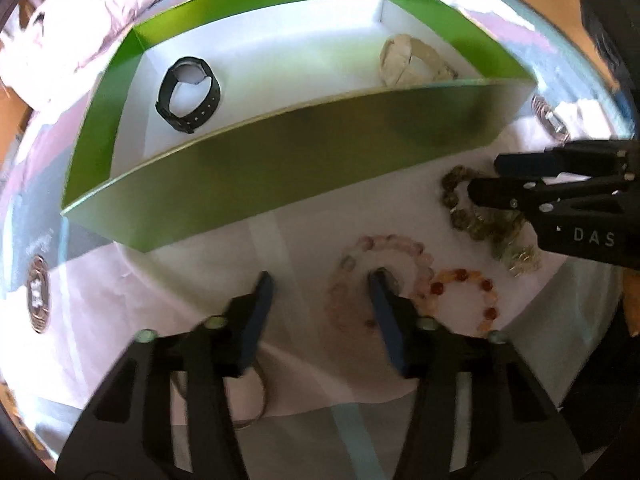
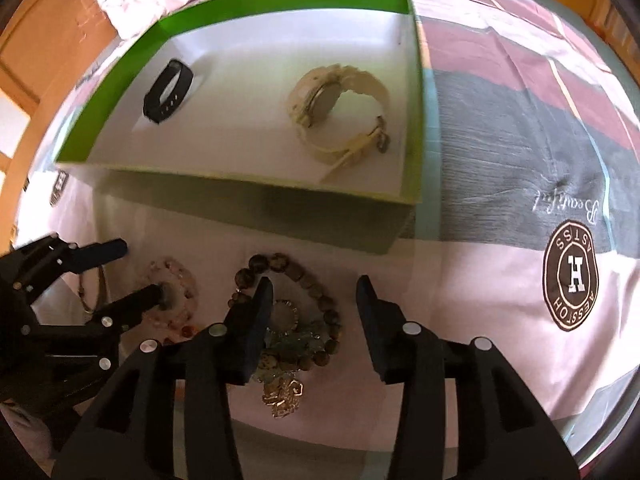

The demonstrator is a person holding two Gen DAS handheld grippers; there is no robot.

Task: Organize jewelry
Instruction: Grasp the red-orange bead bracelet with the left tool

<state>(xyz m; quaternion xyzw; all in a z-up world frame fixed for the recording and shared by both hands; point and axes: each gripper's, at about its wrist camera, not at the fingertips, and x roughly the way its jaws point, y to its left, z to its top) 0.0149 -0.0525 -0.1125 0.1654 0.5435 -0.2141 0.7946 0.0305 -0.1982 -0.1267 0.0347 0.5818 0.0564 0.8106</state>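
My left gripper (image 1: 320, 280) points down at the white cloth and is open. Its right fingertip stands inside the ring of a pink bead bracelet (image 1: 382, 241), whose left side lies between the jaws, not squeezed. An orange bead bracelet (image 1: 489, 294) lies just right of it. My right gripper (image 2: 314, 286) is also open over a brown bead bracelet (image 2: 296, 270). Its left finger is inside the loop and the loop's right side sits loose between the jaws. The green box (image 2: 100, 108) beyond holds a black band watch (image 2: 160, 110) and a cream watch (image 2: 320, 100).
A gold pendant cluster (image 2: 284, 394) and greenish pieces lie tangled below the brown bracelet. A thin ring (image 1: 260, 400) lies under my left gripper. The box's front wall (image 1: 280, 148) stands close ahead. A patterned bedcover with a round logo (image 2: 570, 276) spreads to the right.
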